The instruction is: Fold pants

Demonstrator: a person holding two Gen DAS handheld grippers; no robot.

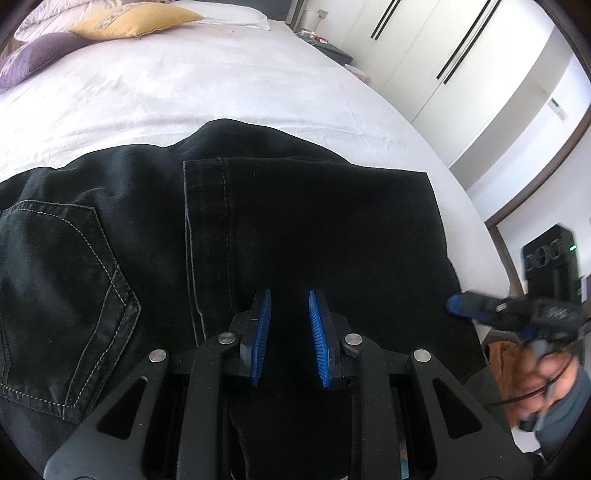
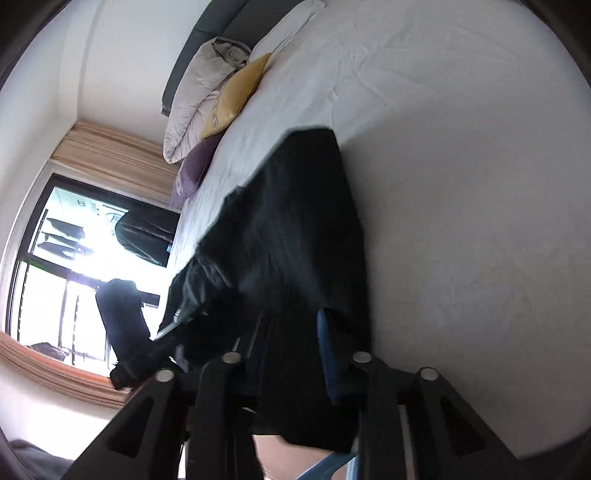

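Left wrist view: the black pants [image 1: 258, 221] lie on the white bed [image 1: 184, 85], a leg folded over the seat beside the back pocket [image 1: 62, 288]. The left gripper [image 1: 290, 325] hovers over the fabric, its 2 blue fingers [image 1: 262, 332] parted with nothing between them. The right gripper [image 1: 480, 308] shows blurred at the pants' right edge; from its own camera, its fingers [image 2: 328, 354] stand apart around dark cloth, though whether they pinch it I cannot tell. A yellow pillow [image 1: 133, 20] rests near the headboard.
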